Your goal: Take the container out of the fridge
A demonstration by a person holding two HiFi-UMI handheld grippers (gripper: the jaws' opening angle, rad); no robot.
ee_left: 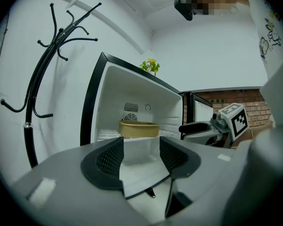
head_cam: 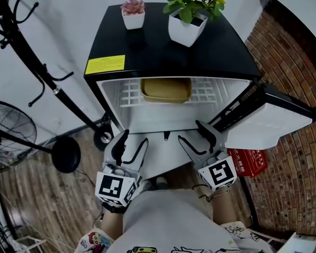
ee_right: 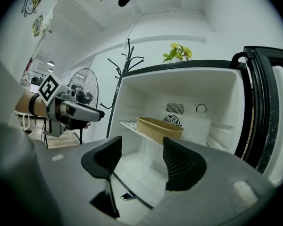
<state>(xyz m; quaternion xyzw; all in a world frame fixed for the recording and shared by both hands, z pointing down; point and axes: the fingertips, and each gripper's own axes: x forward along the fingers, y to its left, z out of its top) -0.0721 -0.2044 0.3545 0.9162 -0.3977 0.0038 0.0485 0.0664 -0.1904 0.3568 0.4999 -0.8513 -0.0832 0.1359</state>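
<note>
Scene: A person is standing over a small black fridge (head_cam: 163, 54), its door (head_cam: 268, 115) hanging open toward the right of the head view.

Container: A shallow tan container (head_cam: 166, 89) is sitting on the white wire shelf (head_cam: 127, 92) in the upper part of the fridge, at the centre of the head view. Neither gripper is touching it.

Left gripper: The left gripper (head_cam: 134, 138) is hovering low and left of centre in the head view, in front of the open fridge and well short of the shelf. Its jaws are standing apart and holding nothing. In its own view only the white fridge interior is showing through the gap, with the container above and beyond.

Right gripper: The right gripper (head_cam: 191, 132) is hovering low and right of centre, close to the inner edge of the door. Its jaws are likewise gaping, with nothing between them.

Fridge top: A small white pot with a pink plant (head_cam: 133, 13) and a larger white pot with a yellow-flowered plant (head_cam: 192, 12) are standing toward the back. A yellow sticker (head_cam: 105, 65) is showing at the front left corner.

Surroundings: A black coat rack (head_cam: 31, 51) is rising along the left of the frame, with a fan (head_cam: 10, 125) at the left edge. A brick wall (head_cam: 289, 62) is filling the right side, and a red box (head_cam: 247, 161) is lying below the door.
</note>
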